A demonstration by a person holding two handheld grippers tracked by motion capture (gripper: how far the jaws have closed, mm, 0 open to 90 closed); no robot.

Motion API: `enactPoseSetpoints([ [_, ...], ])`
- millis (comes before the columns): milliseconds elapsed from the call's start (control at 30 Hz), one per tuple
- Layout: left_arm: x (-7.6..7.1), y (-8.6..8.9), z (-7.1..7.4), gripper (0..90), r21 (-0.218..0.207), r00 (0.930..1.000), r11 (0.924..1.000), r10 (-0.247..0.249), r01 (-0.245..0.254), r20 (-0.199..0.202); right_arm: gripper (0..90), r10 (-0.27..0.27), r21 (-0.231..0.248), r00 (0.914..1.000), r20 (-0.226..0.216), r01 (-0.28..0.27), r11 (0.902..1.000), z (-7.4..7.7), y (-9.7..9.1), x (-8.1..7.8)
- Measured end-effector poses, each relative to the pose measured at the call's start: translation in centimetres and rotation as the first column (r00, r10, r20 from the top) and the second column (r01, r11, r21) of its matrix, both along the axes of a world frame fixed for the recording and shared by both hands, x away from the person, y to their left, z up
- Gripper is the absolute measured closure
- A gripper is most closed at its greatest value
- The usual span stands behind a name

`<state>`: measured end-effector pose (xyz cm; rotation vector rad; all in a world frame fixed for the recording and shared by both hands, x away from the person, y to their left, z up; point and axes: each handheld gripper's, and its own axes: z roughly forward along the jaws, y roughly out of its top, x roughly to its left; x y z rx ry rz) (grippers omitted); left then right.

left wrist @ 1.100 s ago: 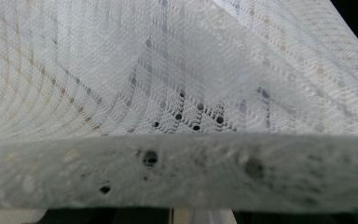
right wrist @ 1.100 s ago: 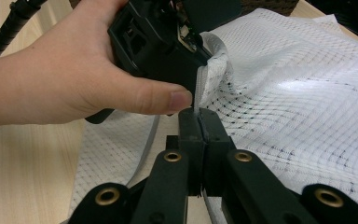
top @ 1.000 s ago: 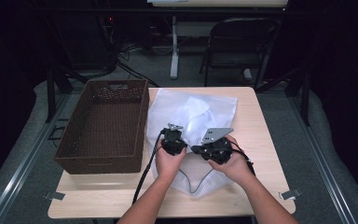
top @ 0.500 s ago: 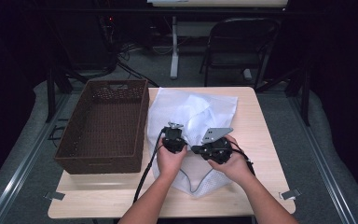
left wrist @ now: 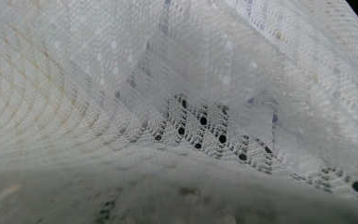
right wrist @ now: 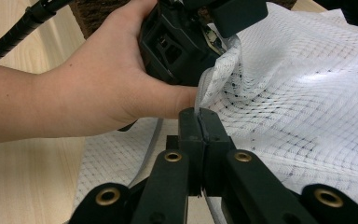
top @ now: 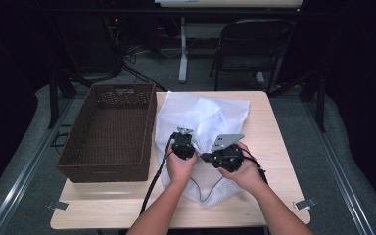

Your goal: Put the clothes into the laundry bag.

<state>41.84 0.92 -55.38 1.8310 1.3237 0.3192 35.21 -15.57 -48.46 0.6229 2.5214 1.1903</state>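
The right gripper (right wrist: 199,122) is clamped on the white mesh bag (top: 210,115); the left gripper's (top: 183,146) state I cannot tell. The brown basket (top: 108,128) sits empty, so most work seems left.

Fine white mesh laundry bag (top: 203,117), matt and perforated; dark brown woven basket (top: 108,132); pale smooth wood-grain worktop (top: 274,132); matt black plastic tongs (right wrist: 199,128).

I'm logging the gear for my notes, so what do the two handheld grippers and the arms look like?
Both grippers are black. The right gripper has jointed black arms with brass-coloured rivets and carries a grey three-cornered plate. The left gripper has a smaller grey plate and trails a ribbed black cable. The forearms are bare, with no sleeves in view.
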Motion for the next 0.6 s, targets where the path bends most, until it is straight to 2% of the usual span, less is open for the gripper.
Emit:
enactPoseSetpoints([
  [67, 0.12, 0.06, -0.03, 83.9, 0.007, 1.0000, 1.0000, -0.005, 0.005, -0.004, 89.4, -0.002, 0.000, 1.0000, -0.001, 0.002, 1.0000, 0.02, -0.06, 0.01],
  [167, 0.26, 0.01, -0.24, 83.7, -0.012, 1.0000, 0.9999, -0.001, 0.000, -0.005, 89.4, -0.004, -0.003, 1.0000, 0.000, 0.004, 1.0000, -0.02, -0.09, 0.06],
  [267, 0.30, 0.05, -0.34, 83.0, -0.002, 0.9999, 0.9999, -0.012, 0.012, -0.012, 89.4, -0.006, -0.007, 1.0000, 0.000, 0.006, 1.0000, -0.09, -0.08, 0.09],
  [300, 0.29, 0.05, -0.41, 82.4, -0.002, 1.0000, 1.0000, -0.009, 0.009, -0.001, 89.4, -0.008, -0.006, 1.0000, 0.000, 0.008, 1.0000, -0.10, -0.10, 0.09],
  [600, -0.29, 0.64, 0.21, 71.8, -0.002, 0.9993, 0.9993, -0.037, 0.037, 0.007, 89.4, -0.026, -0.002, 0.9996, 0.007, 0.026, 0.9997, -0.04, -0.43, 0.26],
])
